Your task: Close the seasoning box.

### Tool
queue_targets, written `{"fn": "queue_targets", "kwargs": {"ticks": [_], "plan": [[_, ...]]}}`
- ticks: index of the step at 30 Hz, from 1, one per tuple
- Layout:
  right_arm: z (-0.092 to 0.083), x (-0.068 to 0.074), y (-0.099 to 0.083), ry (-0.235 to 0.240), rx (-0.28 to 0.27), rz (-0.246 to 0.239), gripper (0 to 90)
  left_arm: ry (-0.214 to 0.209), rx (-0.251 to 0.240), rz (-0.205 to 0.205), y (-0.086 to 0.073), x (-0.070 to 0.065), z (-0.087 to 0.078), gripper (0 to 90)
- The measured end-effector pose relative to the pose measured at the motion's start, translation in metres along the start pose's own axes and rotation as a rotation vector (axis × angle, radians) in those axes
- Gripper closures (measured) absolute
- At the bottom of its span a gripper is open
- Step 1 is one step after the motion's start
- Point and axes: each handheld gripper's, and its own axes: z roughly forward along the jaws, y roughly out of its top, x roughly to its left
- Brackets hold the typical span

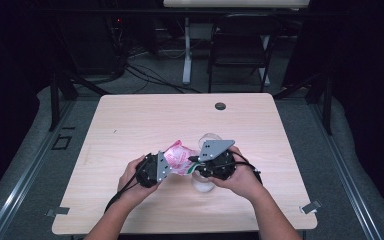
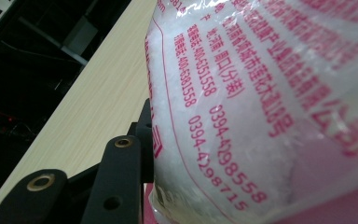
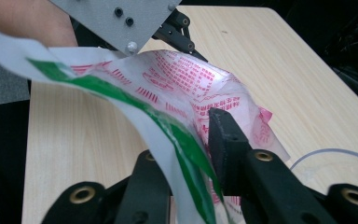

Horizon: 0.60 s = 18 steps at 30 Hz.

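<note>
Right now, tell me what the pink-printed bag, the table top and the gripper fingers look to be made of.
Pink-printed clear bag: thin glossy plastic film, likely; it creases, shines, and white granules show through.
Pale table top: wood-look laminate, probably; matte with straight, even grain.
Black left gripper fingers and black right gripper fingers: matte hard plastic or coated metal, unclear which; brass-coloured eyelets are set in them.

Table point(image 1: 130, 125): pale wood-grain top, smooth, matt. Bag point(image 2: 270, 93): thin glossy clear plastic, crinkled, pink print, white grainy contents showing through; green and white band along its edge point(image 3: 168, 126). Grippers: matt black plastic-looking jaws with brass-coloured rivets, left gripper point(image 1: 152, 169), right gripper point(image 1: 215, 165). Grey plate point(image 1: 214, 148) on the right gripper: flat dull metal look. Clear glossy cup point(image 1: 203, 184).
</note>
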Motion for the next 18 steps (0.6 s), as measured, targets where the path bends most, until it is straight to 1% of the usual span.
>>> {"fn": "queue_targets", "kwargs": {"ticks": [2,3,5,6,9,11,13,14,17,18], "plan": [[0.0003,-0.0007,-0.0004,0.009,0.006,0.012,82.0,0.003,0.002,0.003,0.0000,-0.0003,-0.0002,62.9],[0.0006,-0.0010,-0.0009,0.014,0.003,0.029,85.8,0.005,0.002,0.009,0.0000,-0.0003,-0.0005,62.9],[0.0000,-0.0015,-0.0008,0.014,0.006,0.032,87.3,0.009,-0.001,0.013,0.0002,-0.0006,-0.0009,62.9],[0.0000,-0.0021,-0.0011,0.022,-0.003,0.056,89.6,0.017,-0.002,0.015,0.0004,-0.0009,-0.0011,62.9],[-0.0005,-0.0024,-0.0009,0.022,-0.002,0.070,90.0,0.034,-0.011,0.017,0.0008,-0.0010,-0.0010,62.9],[-0.0008,-0.0030,-0.0013,0.028,-0.010,0.104,90.0,0.043,-0.007,0.022,0.0016,-0.0010,-0.0019,62.9],[-0.0011,-0.0042,-0.0021,0.042,-0.015,0.131,90.0,0.064,-0.015,0.030,0.0023,-0.0016,-0.0019,62.9],[-0.0015,-0.0048,-0.0025,0.046,-0.014,0.142,90.0,0.070,-0.012,0.038,0.0031,-0.0014,-0.0023,62.9],[-0.0027,-0.0068,-0.0034,0.059,-0.021,0.175,90.0,0.088,-0.011,0.046,0.0052,-0.0012,-0.0033,62.9],[-0.0027,-0.0070,-0.0037,0.060,-0.026,0.184,90.0,0.103,-0.013,0.053,0.0059,-0.0012,-0.0034,62.9]]}}
